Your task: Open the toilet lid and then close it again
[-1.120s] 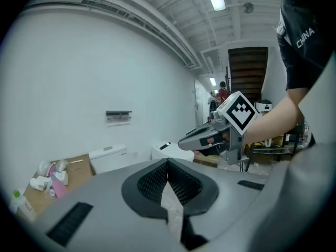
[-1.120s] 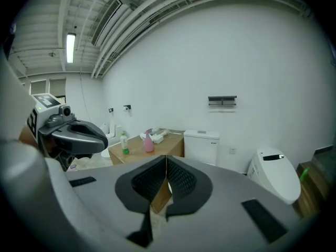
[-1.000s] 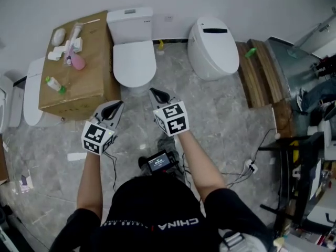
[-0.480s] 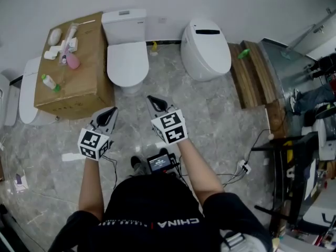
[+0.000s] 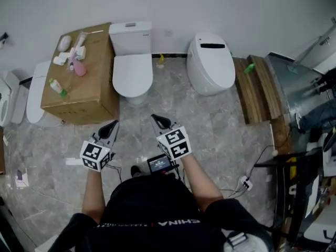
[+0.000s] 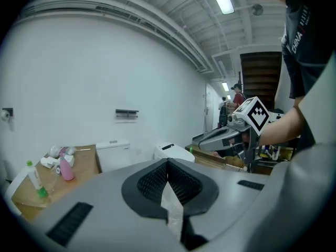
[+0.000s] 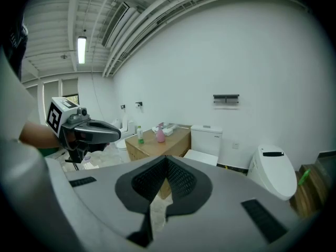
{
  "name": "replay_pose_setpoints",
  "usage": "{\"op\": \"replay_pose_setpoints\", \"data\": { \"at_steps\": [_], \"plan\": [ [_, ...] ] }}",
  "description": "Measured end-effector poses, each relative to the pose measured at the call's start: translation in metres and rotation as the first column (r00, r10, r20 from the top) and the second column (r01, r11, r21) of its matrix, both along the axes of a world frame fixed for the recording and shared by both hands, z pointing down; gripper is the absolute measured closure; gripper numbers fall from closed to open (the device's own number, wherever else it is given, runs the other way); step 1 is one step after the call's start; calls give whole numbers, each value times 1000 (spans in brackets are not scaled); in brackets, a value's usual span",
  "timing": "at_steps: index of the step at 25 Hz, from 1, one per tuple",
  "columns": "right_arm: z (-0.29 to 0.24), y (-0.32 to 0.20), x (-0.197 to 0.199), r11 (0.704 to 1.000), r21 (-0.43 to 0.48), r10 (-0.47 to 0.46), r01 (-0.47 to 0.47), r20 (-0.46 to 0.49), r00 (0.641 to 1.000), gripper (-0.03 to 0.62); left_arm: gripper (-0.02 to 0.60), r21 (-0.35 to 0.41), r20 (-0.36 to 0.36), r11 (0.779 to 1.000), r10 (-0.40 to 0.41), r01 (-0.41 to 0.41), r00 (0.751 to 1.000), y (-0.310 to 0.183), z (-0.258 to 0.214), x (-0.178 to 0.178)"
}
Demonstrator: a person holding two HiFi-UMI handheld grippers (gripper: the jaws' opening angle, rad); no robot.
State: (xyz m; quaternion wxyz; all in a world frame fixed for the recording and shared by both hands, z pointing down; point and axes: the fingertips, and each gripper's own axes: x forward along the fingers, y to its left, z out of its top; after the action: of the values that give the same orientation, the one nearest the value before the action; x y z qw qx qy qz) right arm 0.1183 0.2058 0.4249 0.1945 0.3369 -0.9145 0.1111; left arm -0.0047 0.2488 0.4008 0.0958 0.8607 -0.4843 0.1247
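Note:
A white toilet [image 5: 132, 62] with a square tank stands against the back wall, its lid [image 5: 133, 73] lying flat and closed. The same toilet [image 7: 206, 143] shows in the right gripper view, and its tank [image 6: 114, 155] shows in the left gripper view. My left gripper [image 5: 112, 126] hovers over the floor well short of the bowl, shut and empty. My right gripper [image 5: 159, 121] is beside it, also shut with nothing in it. Both point toward the toilet from a distance. Each gripper sees the other: the right gripper [image 6: 202, 139] and the left gripper [image 7: 116, 132].
A cardboard box [image 5: 80, 83] with bottles on top stands left of the toilet. A rounded smart toilet [image 5: 212, 62] stands to its right, and another toilet [image 5: 35, 91] at far left. Wooden planks [image 5: 258, 83], cables and a power strip [image 5: 244, 182] are at right. A device [image 5: 158, 163] hangs at my chest.
Both grippers have drawn back from the toilet, toward me; the gap between them and the bowl has grown. Both stay shut.

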Motion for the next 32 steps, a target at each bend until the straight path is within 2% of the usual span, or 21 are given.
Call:
{"op": "replay_pose_setpoints", "data": {
  "at_steps": [6, 22, 32],
  "plan": [
    [-5, 5, -3, 1000, -8, 1, -1, 33, 999, 580, 572, -2, 16, 1000, 19, -19, 1000, 6, -1, 9],
    [-7, 15, -5, 1000, -7, 6, -6, 30, 1000, 582, 572, -3, 46, 998, 67, -67, 997, 15, 4, 24],
    [-4, 16, -1, 1000, -25, 9, -8, 35, 999, 582, 572, -9, 10, 999, 48, -48, 999, 11, 3, 25]
  ]
}}
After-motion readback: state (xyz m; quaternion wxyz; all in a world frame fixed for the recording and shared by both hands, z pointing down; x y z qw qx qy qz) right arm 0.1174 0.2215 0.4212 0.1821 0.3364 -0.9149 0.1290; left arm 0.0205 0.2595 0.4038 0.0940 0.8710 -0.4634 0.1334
